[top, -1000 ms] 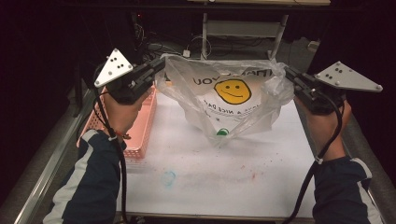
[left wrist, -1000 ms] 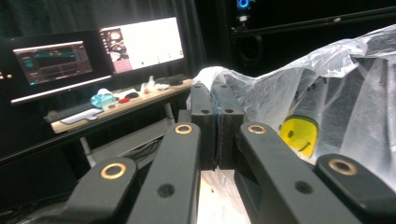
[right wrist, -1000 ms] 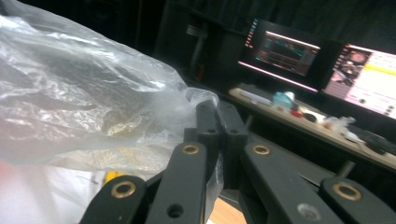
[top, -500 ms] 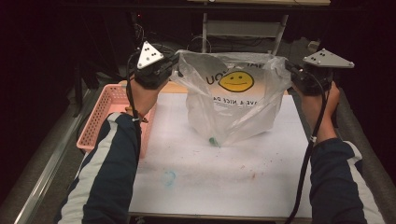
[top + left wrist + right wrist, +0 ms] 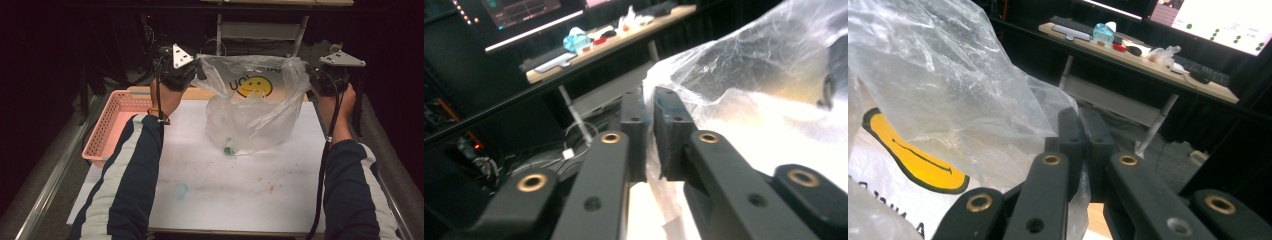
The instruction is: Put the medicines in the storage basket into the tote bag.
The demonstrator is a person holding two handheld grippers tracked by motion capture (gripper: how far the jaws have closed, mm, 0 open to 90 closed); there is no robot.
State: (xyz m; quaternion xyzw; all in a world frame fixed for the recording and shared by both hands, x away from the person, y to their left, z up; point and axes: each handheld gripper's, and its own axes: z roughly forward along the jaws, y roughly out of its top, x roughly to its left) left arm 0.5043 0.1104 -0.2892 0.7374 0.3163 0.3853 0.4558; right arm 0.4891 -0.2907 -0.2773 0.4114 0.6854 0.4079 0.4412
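Note:
A clear plastic bag (image 5: 250, 107) with a yellow smiley face (image 5: 255, 85) hangs stretched between my two grippers over the far half of the white table (image 5: 225, 200). Its bottom rests on the table, with a small green and white object (image 5: 230, 148) inside. My left gripper (image 5: 197, 70) is shut on the bag's left edge; its jaws pinch thin film (image 5: 650, 135), and the bag (image 5: 774, 75) billows to the right. On the opposite edge my right gripper (image 5: 310, 77) is shut too, with film caught between its jaws (image 5: 1083, 135) and the smiley (image 5: 913, 155) at the lower left.
A pink mesh basket (image 5: 115, 125) stands along the table's left side, under my left forearm. A faint bluish stain (image 5: 180, 190) marks the near table. Beyond the far edge are a metal frame (image 5: 260, 30) and a desk with a keyboard (image 5: 1073, 30).
Both hands have carried the bag away from the person toward the far edge and lower. The bag now sags with its bottom on the table instead of hanging free.

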